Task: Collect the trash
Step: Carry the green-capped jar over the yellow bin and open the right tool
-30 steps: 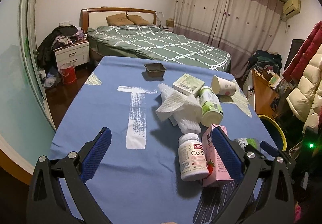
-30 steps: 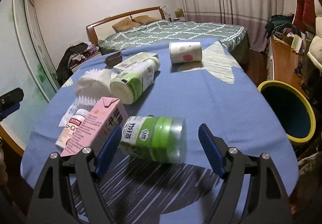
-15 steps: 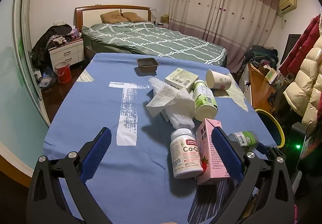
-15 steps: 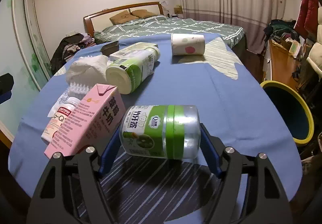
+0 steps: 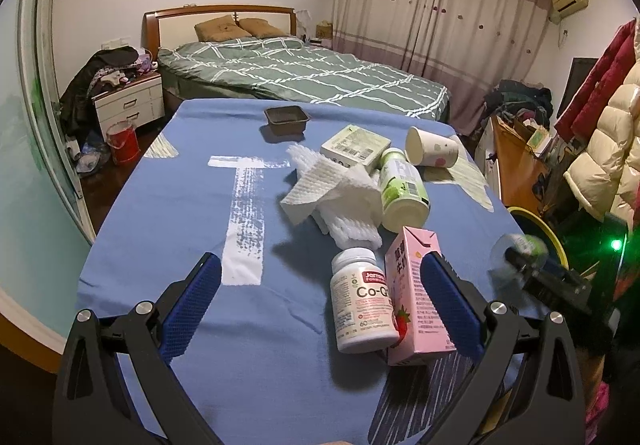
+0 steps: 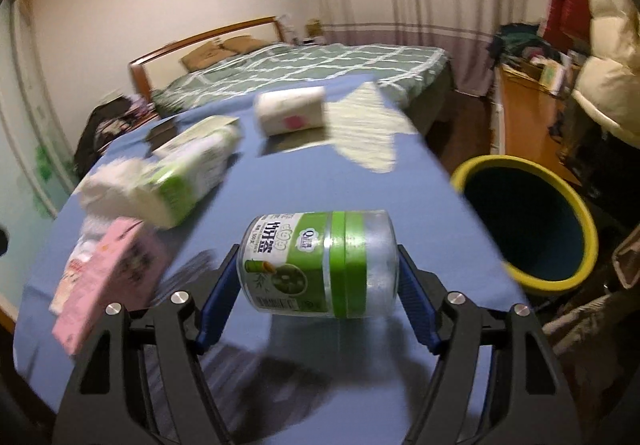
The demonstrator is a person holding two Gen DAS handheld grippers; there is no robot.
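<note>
My right gripper (image 6: 318, 301) is shut on a green-labelled clear plastic jar (image 6: 320, 265), held sideways and lifted off the blue tablecloth (image 6: 328, 181). A yellow-rimmed bin (image 6: 528, 221) stands to its right beside the table. My left gripper (image 5: 320, 305) is open and empty above the near table edge. Ahead of it lie a white pill bottle (image 5: 360, 301), a pink milk carton (image 5: 416, 293), crumpled paper towel (image 5: 332, 189), a green-white bottle (image 5: 402, 185), a paper cup (image 5: 430, 153), a flat box (image 5: 356, 145) and a dark tray (image 5: 287, 119). The right gripper with its jar shows blurred in the left wrist view (image 5: 520, 249).
A bed (image 5: 300, 73) stands behind the table. A nightstand (image 5: 128, 105) and a red bucket (image 5: 122, 141) are at the left. A wooden desk (image 5: 520, 161) and hanging coats (image 5: 608, 133) crowd the right side by the bin.
My right gripper closed on the jar, lifted it off the cloth and is swinging right toward the bin. My left gripper stayed open and shifted little.
</note>
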